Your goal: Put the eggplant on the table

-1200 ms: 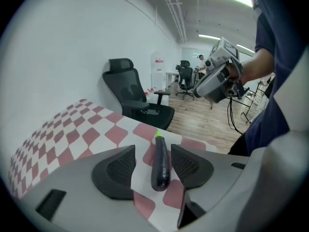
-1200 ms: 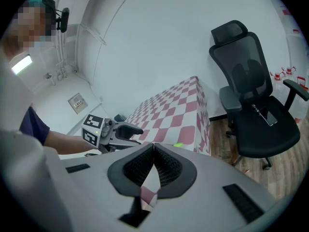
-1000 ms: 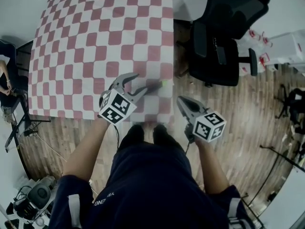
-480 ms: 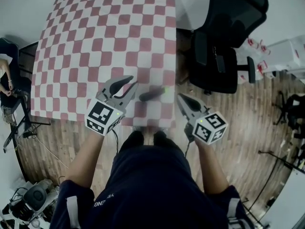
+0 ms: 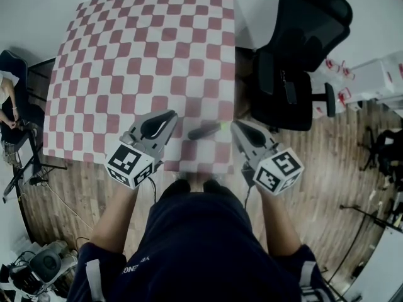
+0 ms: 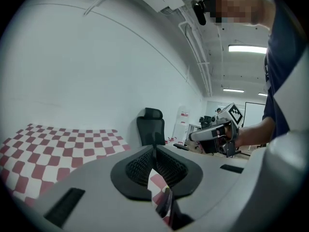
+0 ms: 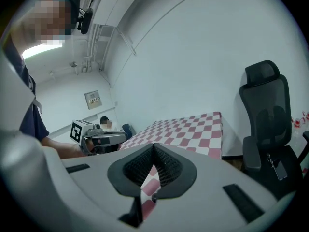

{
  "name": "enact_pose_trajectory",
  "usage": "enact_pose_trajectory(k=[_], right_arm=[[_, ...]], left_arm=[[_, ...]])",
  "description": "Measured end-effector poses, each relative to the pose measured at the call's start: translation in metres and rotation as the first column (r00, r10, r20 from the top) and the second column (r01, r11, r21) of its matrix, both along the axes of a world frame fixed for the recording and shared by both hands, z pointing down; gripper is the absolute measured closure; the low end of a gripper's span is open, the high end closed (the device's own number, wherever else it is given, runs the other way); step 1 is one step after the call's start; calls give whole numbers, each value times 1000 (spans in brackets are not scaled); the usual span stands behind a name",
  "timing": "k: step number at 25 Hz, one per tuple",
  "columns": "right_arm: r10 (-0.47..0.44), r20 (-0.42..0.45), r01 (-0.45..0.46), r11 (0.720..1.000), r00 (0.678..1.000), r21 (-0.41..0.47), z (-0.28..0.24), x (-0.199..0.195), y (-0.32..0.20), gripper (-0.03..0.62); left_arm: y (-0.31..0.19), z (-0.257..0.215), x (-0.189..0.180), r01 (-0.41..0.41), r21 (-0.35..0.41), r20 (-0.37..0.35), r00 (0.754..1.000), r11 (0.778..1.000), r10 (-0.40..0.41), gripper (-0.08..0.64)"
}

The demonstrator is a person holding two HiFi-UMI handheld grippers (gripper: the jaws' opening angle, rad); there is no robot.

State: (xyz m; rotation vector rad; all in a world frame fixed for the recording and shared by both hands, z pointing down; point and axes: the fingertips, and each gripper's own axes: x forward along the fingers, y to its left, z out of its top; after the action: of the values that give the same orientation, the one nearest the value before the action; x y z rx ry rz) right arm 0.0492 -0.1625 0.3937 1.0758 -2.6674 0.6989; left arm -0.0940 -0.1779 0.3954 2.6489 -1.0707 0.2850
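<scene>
Eggplant (image 5: 203,131): dark, with its green stem end to the right; it lies on the checkered cloth near the table's front edge, between the two grippers and touching neither.
Left gripper (image 5: 172,114): held above the front edge, left of the eggplant; its jaws have just been closing and now meet at the tips with nothing between them.
Right gripper (image 5: 235,126): held just right of the eggplant, over the table's front right corner; its jaws are pressed together and empty.
Table (image 5: 126,43): covered in a red and white checkered cloth.
Office chair (image 5: 296,55): black, standing on the wooden floor (image 5: 340,150) beside the table's right edge.
</scene>
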Motion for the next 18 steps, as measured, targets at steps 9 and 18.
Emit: enact_pose_trajectory(k=[9,18], right_arm=[[-37,-24,38,997,999,62,-17,-15,1,575],[-75,-54,80,994,996,81,-22,-22,15,575]], left_arm=[[15,-9,1,-27,3,-34,999,1000,27,531],[27,-9,4,-34,-14,-59,998,999,33,534]])
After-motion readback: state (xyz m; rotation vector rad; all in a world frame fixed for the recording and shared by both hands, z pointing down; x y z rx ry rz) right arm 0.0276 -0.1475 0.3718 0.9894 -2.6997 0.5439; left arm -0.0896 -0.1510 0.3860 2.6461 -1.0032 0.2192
